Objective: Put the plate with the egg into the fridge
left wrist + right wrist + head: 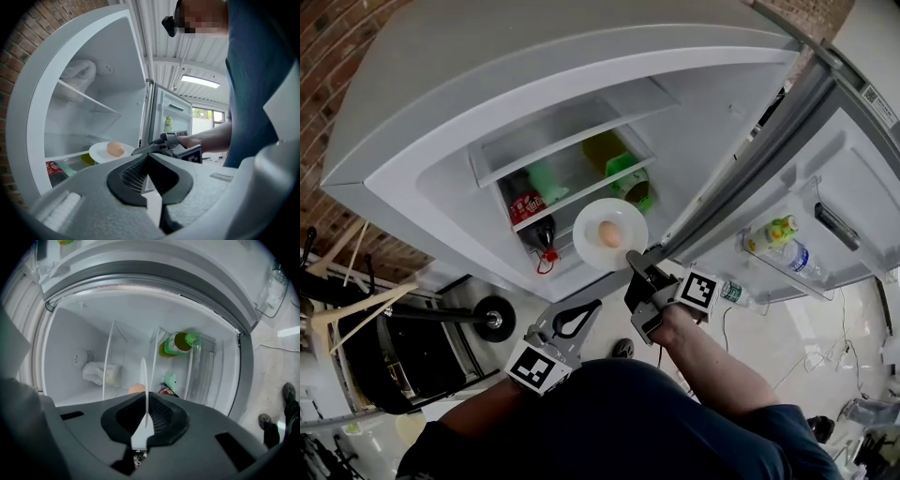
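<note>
Plainly, the count is one white plate (591, 220) carrying one egg (609, 233), with two claws in view. The fridge (412, 112) stands open, its door (853, 187) swung out at 3 o'clock.

Inside, a single red-labelled cola bottle (525, 206) lies at 9 o'clock of the plate. One yellow-green bottle with a green cap (628, 176) sits at 12 o'clock of it. The door shelf holds two bottles, a yellow-green one (781, 228) and a clear one (802, 259).

The right claw (635, 262) is closed almost completely, clamped on the plate's rim at the plate's 5 o'clock edge. In the right gripper view the plate (144, 376) runs edge-on between the pads, with the egg (136, 388) just left of it.

The plate is at the mouth of the fridge, level with a shelf. Whether it touches that shelf is hard to say from these angles.

The left claw (596, 306) hangs at 7 o'clock of the plate, well apart from it. Its tips are pressed together with nothing between them.
</note>
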### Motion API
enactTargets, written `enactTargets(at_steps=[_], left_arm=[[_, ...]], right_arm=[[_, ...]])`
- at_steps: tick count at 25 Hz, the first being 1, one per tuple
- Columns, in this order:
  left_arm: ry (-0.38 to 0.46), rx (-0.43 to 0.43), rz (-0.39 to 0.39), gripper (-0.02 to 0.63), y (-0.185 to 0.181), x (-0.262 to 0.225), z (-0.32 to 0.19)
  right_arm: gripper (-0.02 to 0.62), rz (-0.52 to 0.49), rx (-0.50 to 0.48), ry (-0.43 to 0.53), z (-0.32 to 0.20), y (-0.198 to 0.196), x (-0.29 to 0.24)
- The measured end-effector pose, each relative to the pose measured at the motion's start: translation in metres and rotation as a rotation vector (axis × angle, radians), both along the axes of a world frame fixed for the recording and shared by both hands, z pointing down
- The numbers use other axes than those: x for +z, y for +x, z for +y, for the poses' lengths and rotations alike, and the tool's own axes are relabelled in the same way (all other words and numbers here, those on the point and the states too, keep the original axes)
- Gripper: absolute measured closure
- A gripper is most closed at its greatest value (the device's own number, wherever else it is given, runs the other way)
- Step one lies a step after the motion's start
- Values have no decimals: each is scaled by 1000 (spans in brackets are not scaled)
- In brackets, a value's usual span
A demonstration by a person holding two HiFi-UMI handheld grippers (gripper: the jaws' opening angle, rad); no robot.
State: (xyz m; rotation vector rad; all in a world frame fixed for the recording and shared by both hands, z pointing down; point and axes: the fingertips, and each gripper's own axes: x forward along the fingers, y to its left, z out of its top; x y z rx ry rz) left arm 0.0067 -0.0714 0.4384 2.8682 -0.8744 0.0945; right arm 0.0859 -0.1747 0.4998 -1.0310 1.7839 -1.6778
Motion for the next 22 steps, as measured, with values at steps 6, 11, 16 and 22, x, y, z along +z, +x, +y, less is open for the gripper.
enactTargets(at_steps=[6, 11, 16, 22], left_arm=[[3, -31, -4, 601, -9, 1, -2], [-6, -37, -7, 601, -14, 5, 1], [-8, -51, -8, 601, -20, 6, 0], [-18, -69, -12, 601, -27, 9, 0]], right_arm=[[574, -1, -28, 11, -28, -14, -8], [574, -29, -48, 15, -51, -29, -10], [574, -39, -42, -5, -68, -38, -4], [574, -37, -30, -5, -92, -48, -2]])
